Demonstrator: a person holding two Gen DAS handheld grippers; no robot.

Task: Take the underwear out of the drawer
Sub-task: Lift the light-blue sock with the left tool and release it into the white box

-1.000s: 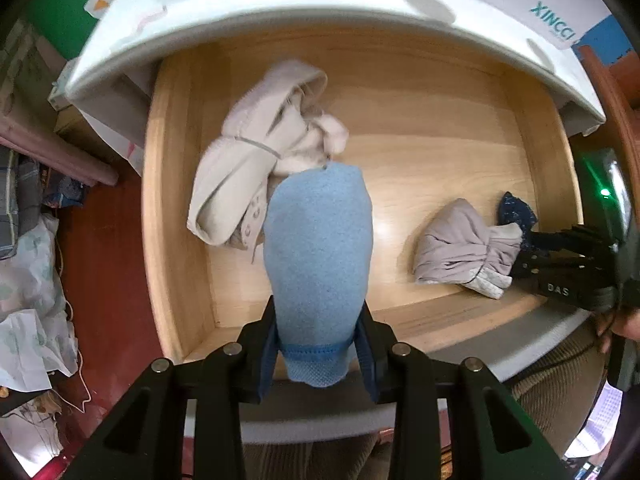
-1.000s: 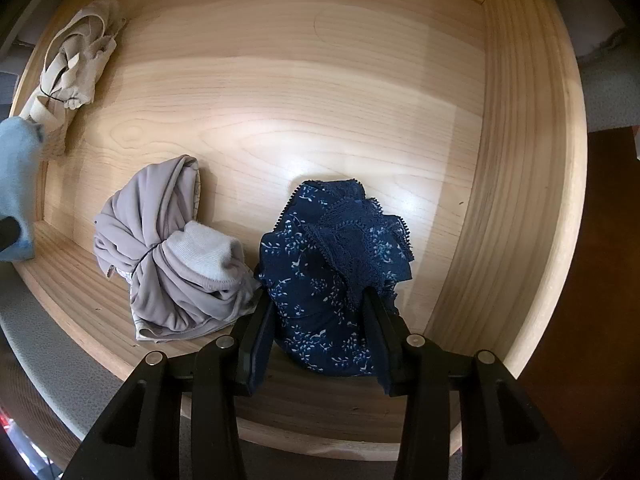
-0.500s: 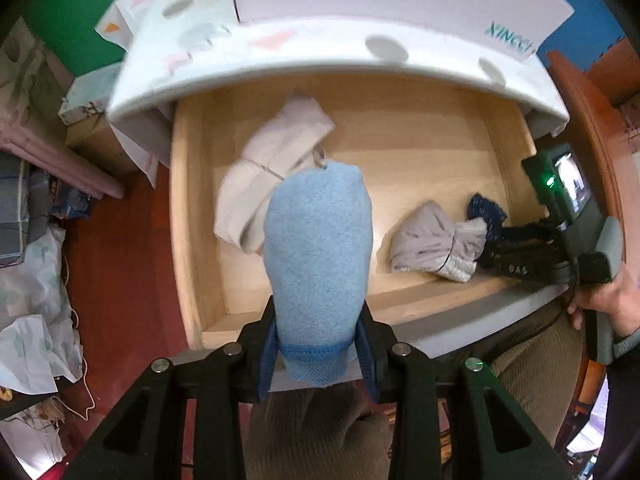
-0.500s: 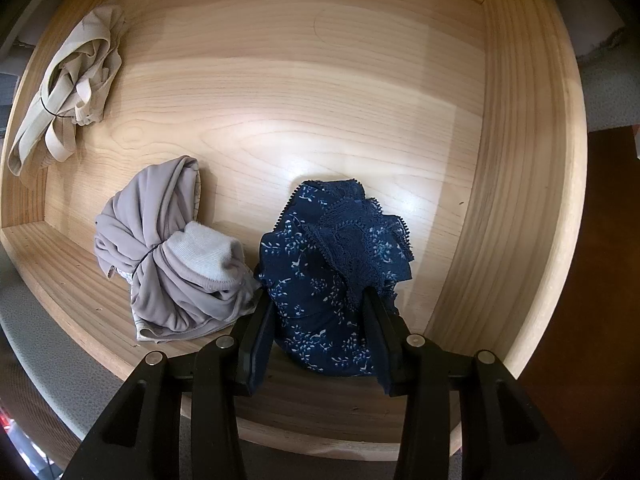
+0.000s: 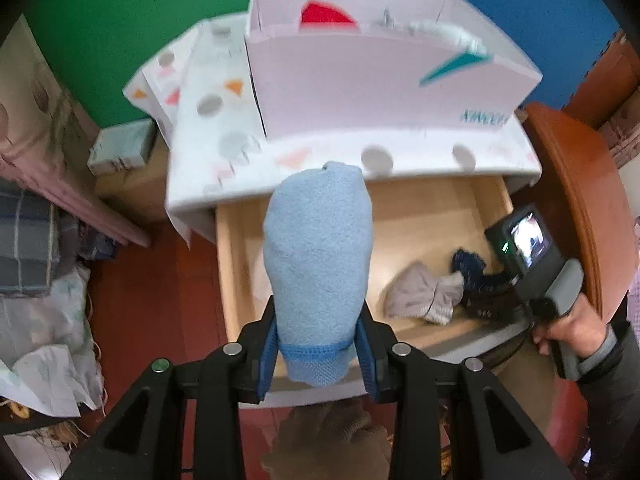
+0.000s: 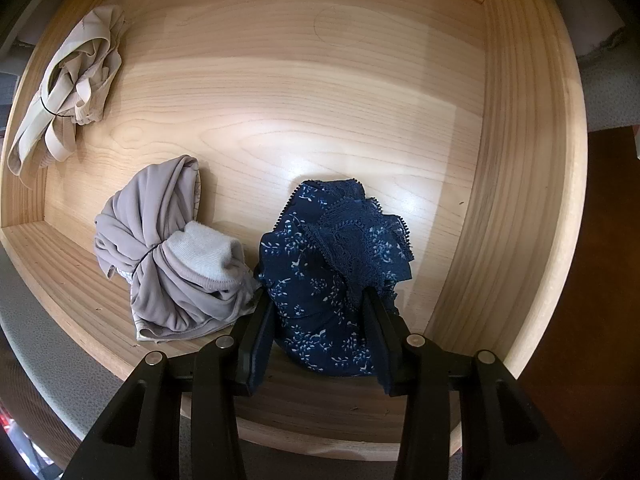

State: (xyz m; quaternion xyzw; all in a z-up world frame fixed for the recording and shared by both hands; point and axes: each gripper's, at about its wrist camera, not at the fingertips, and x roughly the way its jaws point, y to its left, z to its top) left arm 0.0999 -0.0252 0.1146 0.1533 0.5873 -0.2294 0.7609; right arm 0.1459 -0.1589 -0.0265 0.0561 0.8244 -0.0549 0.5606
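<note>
- Moved since the earlier frames: light blue underwear (image 5: 318, 264), clamped in the left gripper (image 5: 318, 350), now hangs higher above the drawer (image 5: 230, 280), with more of the white cabinet top (image 5: 224, 148) and the pink box (image 5: 372, 80) on it in sight; the right wrist view is unchanged.
- Light blue underwear: rolled bundle, upright between the left gripper's two fingers, its mesh hem band at pad level and its tip reaching up past them. Left jaws clenched on it from both sides; it is clear of the drawer.
- Navy floral underwear (image 6: 332, 272): lace-trimmed, lying on the drawer floor (image 6: 320, 100) near the front right corner. Right gripper (image 6: 316, 316) has one finger on each side of it, pads pressed into the cloth; jaws grasping it, bundle resting on the wood.
- Grey bundle (image 6: 176, 260): rolled, with a pale cuff at its right end, just left of the navy piece and touching the right gripper's left finger.
- Beige bundle (image 6: 68, 92): loose straps, far left corner of the drawer, well apart from the other two.
- Drawer: light wood, pulled out from under the white cabinet top.
- Right hand (image 5: 568, 324): seen in the left wrist view at the drawer's right front, gripping the handle of the right gripper, small screen lit on its back.
- Surroundings: red-brown floor (image 5: 160, 300), green wall (image 5: 120, 20) behind the cabinet.
</note>
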